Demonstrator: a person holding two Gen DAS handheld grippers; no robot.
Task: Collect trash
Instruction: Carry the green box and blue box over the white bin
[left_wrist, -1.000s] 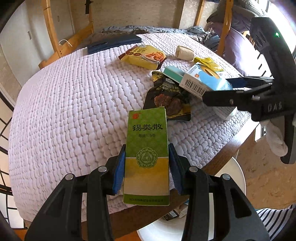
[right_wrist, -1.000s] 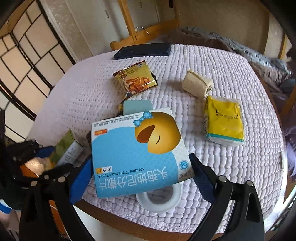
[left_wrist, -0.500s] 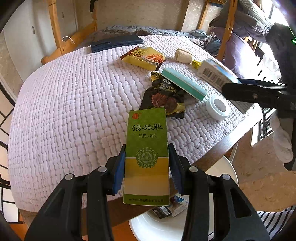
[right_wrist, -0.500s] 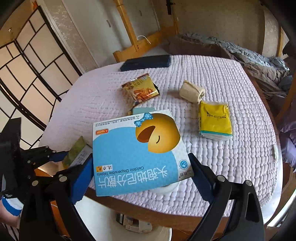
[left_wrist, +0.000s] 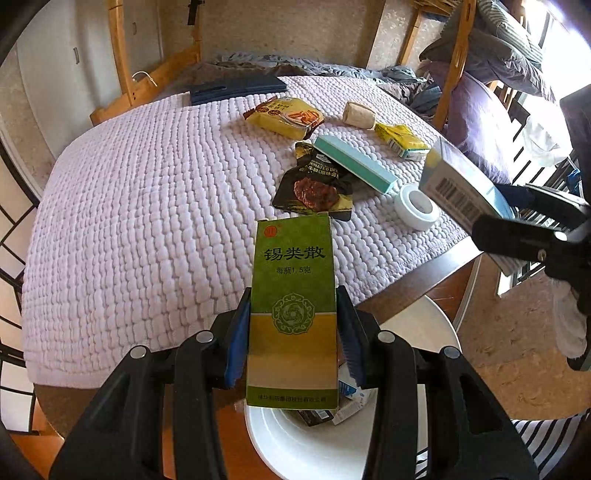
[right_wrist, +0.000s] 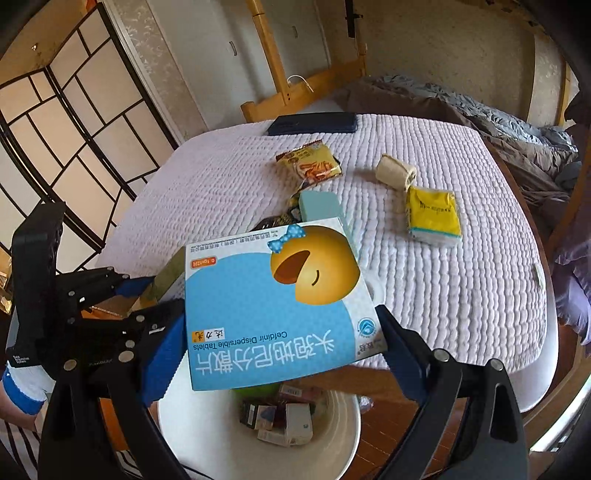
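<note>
Left gripper (left_wrist: 291, 332): clamped on green box (left_wrist: 293, 295), held above near rim of white bin (left_wrist: 295, 443). Right gripper (right_wrist: 280, 354): clamped on blue box (right_wrist: 273, 306), held over same bin, past table edge. Step judged: carry done, drop pending. Next move calls for parting jaws squarely over bin mouth. Remaining on cloth (left_wrist: 147, 203): wrappers, teal box (left_wrist: 354, 168), tape roll (left_wrist: 415, 206).

A home bedroom: wooden bunk bed (right_wrist: 295, 92), rumpled bedding (right_wrist: 517, 122).
</note>
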